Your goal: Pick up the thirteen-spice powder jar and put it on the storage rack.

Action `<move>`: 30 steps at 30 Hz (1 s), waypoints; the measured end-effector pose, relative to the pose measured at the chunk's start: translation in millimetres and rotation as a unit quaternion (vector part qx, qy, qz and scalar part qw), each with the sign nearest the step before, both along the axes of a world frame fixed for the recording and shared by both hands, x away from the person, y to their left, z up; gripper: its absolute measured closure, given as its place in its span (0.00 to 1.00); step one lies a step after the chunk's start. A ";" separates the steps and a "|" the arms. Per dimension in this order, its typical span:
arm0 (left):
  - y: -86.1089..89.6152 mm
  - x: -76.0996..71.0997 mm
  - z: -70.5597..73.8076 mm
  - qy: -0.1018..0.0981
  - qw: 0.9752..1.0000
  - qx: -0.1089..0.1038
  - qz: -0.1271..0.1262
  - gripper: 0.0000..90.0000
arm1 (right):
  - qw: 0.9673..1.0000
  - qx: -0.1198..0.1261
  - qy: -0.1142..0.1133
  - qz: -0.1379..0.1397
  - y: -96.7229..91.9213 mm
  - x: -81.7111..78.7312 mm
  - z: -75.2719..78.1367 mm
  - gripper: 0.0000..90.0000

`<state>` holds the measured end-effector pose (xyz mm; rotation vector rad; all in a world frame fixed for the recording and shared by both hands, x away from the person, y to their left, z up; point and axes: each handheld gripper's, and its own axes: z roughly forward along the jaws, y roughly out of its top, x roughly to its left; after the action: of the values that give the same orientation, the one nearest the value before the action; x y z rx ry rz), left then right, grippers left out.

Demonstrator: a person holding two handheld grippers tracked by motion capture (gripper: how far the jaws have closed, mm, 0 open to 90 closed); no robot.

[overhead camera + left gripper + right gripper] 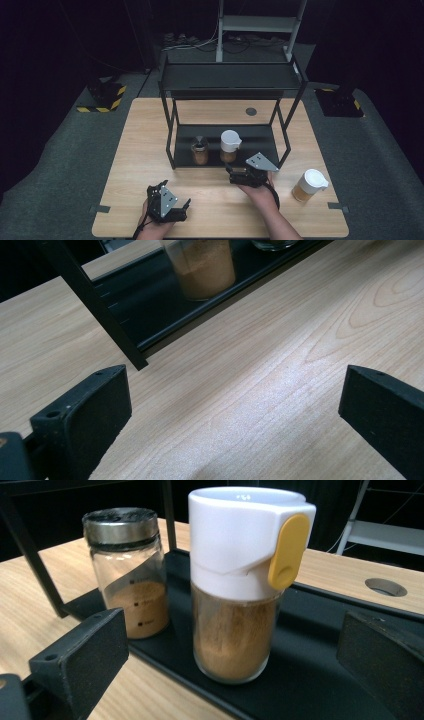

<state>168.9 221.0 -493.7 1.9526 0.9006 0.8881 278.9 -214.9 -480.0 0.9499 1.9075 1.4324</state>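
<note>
The left hand-held gripper point(167, 205) sits low over the bench point(135, 165) at about 7 o'clock, its jaws wide apart with only bare wood between them in the left gripper view point(235, 410). A hand point(150, 220) grips it from below.

The right hand-held gripper point(240, 176) lies nearer the middle, at about 5 o'clock, just in front of the rack point(230, 80). Its jaws are also spread wide and hold nothing. In the right gripper view point(230, 655) they point at the white-lid jar point(240, 580), which stands upright between them but farther off, apart from both. The jar holds brown powder and has a yellow tab point(287, 550) on its cap.

At 12 o'clock from that gripper, the white-lid jar point(230, 145) stands on the rack's black lower shelf point(260, 137), near its front edge. Just beside it, toward 9 o'clock, stands the metal-lid jar point(200, 151), also with brown powder; the two look apart, though the gap is small in the high view. The right gripper view shows it point(129, 575) upright, with faint marks on the glass that are too blurred to read.

Out at 3 o'clock, a third jar point(309, 185) with a white lid stands on the bench, well apart from the rack.

A round hole point(251, 111) lies in the bench at the far side, behind the shelf.
</note>
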 end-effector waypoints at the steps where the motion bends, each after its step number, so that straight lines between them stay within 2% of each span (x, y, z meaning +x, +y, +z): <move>1: -0.1 0.0 0.0 0.000 1.000 0.000 0.000 0.01 | 1.000 -0.001 0.000 0.001 -0.9 -2.1 -0.5 0.00; 16: -0.7 -0.1 0.0 -0.001 1.000 0.003 -0.001 0.01 | 1.000 -0.018 -0.003 0.009 -12.2 -24.5 -2.9 0.00; 30: -0.9 -0.3 -0.1 -0.001 1.000 0.003 -0.002 0.01 | 0.999 -0.048 -0.005 0.018 -18.9 -46.7 -8.5 0.00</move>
<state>168.6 220.2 -493.8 1.9577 0.8947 0.8915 232.2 -233.8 -488.4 0.8667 1.9774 1.3490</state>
